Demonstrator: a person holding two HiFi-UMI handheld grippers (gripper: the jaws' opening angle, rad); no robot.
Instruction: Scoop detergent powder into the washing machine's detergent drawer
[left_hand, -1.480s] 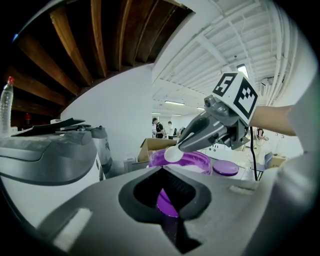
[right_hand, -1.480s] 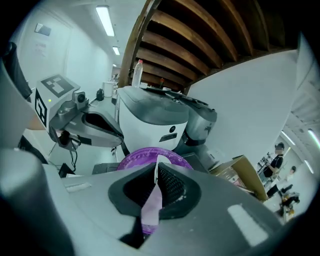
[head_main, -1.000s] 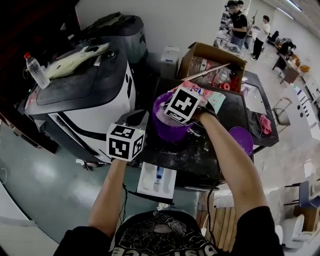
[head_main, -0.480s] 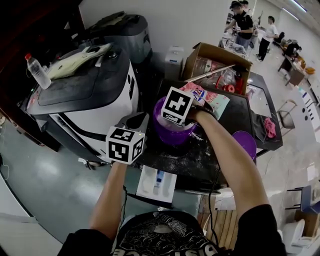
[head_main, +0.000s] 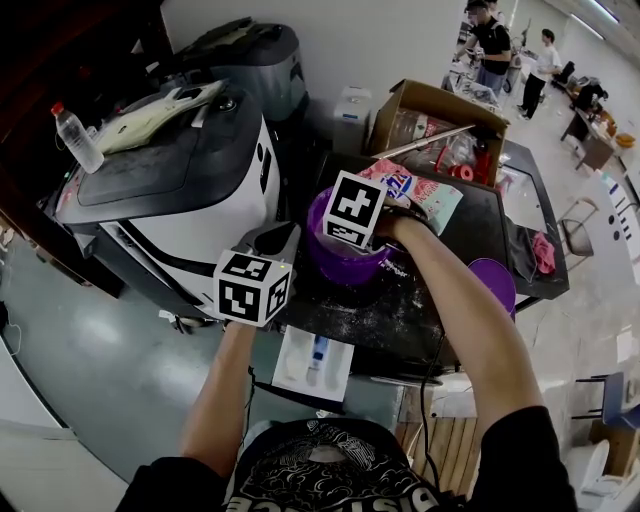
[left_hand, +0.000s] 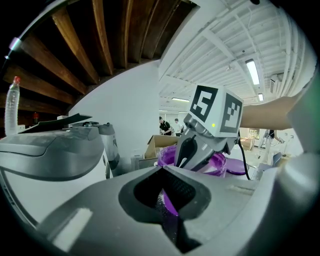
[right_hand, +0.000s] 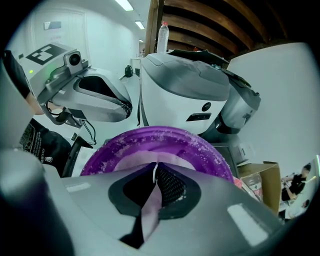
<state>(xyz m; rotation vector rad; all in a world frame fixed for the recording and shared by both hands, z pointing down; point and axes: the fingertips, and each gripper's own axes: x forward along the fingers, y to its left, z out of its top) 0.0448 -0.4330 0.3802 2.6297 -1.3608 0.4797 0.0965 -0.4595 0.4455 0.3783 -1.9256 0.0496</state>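
Note:
A purple tub (head_main: 338, 268) of pale powder stands on the black table (head_main: 420, 310) beside the washing machine (head_main: 170, 190). My left gripper (head_main: 285, 245) is at the tub's left side, and its jaws (left_hand: 162, 200) are shut on the powder-dusted purple rim. My right gripper (head_main: 352, 235) reaches down into the tub (right_hand: 150, 142). It (right_hand: 155, 175) is shut on a thin pale handle, apparently a scoop's; the bowl end is hidden. The white detergent drawer (head_main: 315, 360) stands pulled out below the table's near edge.
The purple lid (head_main: 492, 280) lies on the table at right. A detergent bag (head_main: 425, 195) and a cardboard box (head_main: 440, 120) are behind the tub. A water bottle (head_main: 78, 140) stands on the machine's top. People stand far back at right.
My right gripper has shifted slightly left over the tub. The left gripper has kept its place on the rim.

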